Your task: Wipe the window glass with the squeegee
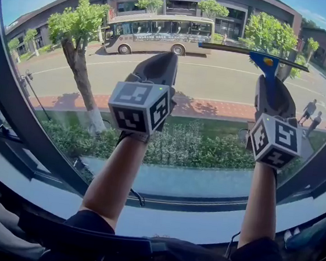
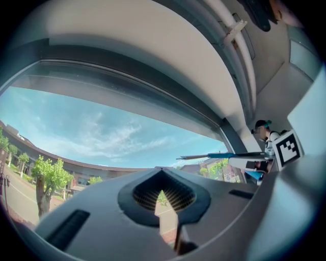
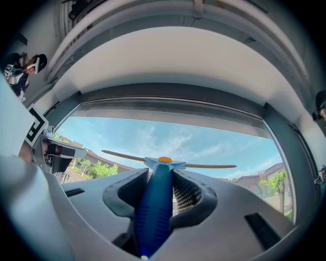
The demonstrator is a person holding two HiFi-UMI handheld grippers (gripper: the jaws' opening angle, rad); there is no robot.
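While your right gripper (image 3: 160,179) clamps the squeegee (image 3: 153,214) and your left gripper (image 2: 164,206) sits nearly closed, empty, blade tilt could streak the window glass (image 1: 215,86).

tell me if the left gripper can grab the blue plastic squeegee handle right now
Probably not as is. Nothing stands between the left gripper and it, but its jaws are shut, and the right gripper clamps the blue plastic squeegee handle, leaving only a short stub exposed.
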